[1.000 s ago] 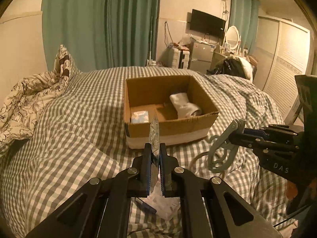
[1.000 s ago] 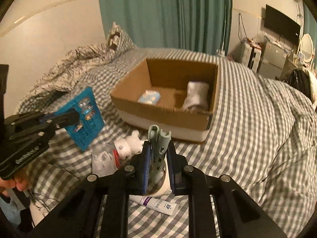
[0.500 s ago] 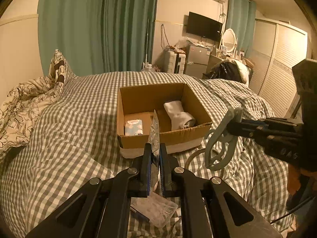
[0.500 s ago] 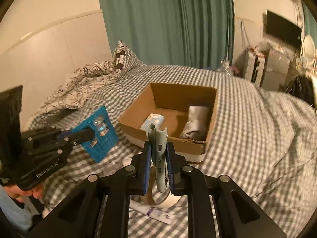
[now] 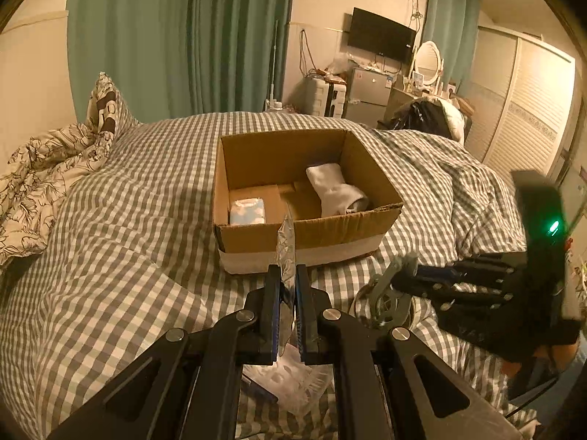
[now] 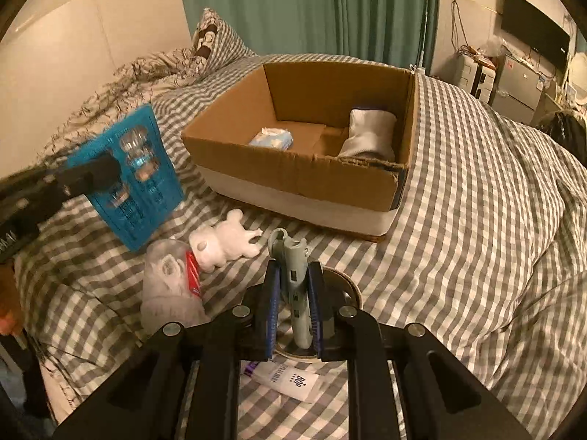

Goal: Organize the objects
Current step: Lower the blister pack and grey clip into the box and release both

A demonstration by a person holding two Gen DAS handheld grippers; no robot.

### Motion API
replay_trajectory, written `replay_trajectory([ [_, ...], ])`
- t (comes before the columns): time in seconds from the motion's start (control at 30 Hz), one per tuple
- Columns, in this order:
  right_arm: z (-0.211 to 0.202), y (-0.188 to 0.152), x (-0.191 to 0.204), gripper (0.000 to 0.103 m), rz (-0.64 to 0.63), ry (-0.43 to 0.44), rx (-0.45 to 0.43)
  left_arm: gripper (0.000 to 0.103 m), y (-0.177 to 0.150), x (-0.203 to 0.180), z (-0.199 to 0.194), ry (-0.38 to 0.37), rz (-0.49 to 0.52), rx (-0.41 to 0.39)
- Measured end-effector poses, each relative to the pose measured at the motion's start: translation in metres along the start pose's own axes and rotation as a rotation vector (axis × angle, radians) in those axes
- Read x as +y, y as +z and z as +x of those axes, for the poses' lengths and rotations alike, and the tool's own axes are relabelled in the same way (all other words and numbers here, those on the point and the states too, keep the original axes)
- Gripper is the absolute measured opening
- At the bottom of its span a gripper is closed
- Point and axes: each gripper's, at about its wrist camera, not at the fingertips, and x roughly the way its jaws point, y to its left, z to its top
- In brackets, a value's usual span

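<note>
Left claw [image 5: 288, 286]: clamped on a thin blue blister card [image 6: 126, 178], seen edge-on from my left wrist and face-on from the right; card tilted, held above the bed [image 5: 110, 256], near the box's near-left corner.

Right claw [image 6: 293, 286]: clamped on a grey-green plastic hook [image 6: 291, 275], its upper end standing up between the fingers [image 6: 272, 293]. Below it lies a round lid [image 6: 345, 286]; whether the hook touches it, cannot tell.

Box [image 5: 312, 231]: open cardboard, on the checked bed ahead of both claws. Inside: tissue pack [image 5: 247, 211] at left, rolled white sock [image 5: 335, 189] at right, apart from each other.

Loose on the bed near the right claw: white bear figure [image 6: 223, 244], clear bag [image 6: 168, 289] with red insert, just beside the bear; white tube [image 6: 290, 381] under the claw body.
</note>
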Motion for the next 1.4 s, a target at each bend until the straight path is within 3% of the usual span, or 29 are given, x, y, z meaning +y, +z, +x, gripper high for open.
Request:
replay_trajectory([
  [0.1, -0.014, 0.010, -0.005, 0.014, 0.034, 0.059, -0.038, 0.007, 0.000, -0.001, 0.000, -0.002, 0.001, -0.001],
  [0.3, -0.047, 0.034, 0.001, 0.014, 0.013, 0.071, -0.121, 0.007, 0.010, -0.002, -0.004, -0.017, -0.005, -0.011],
  [0.63, -0.078, 0.101, 0.005, 0.014, -0.056, 0.020, -0.235, 0.007, 0.077, -0.007, 0.001, -0.039, 0.002, -0.096],
  [0.87, -0.046, 0.142, -0.009, 0.014, -0.061, 0.015, -0.228, 0.007, 0.115, 0.006, 0.048, -0.033, -0.019, -0.076],
  [1.2, 0.039, 0.159, -0.037, 0.014, -0.031, 0.044, -0.125, 0.008, 0.118, 0.022, 0.123, -0.045, -0.010, 0.019],
  [1.4, 0.047, 0.165, -0.054, 0.018, 0.012, 0.019, -0.134, 0.014, 0.115, 0.029, 0.137, -0.013, -0.011, 0.055],
])
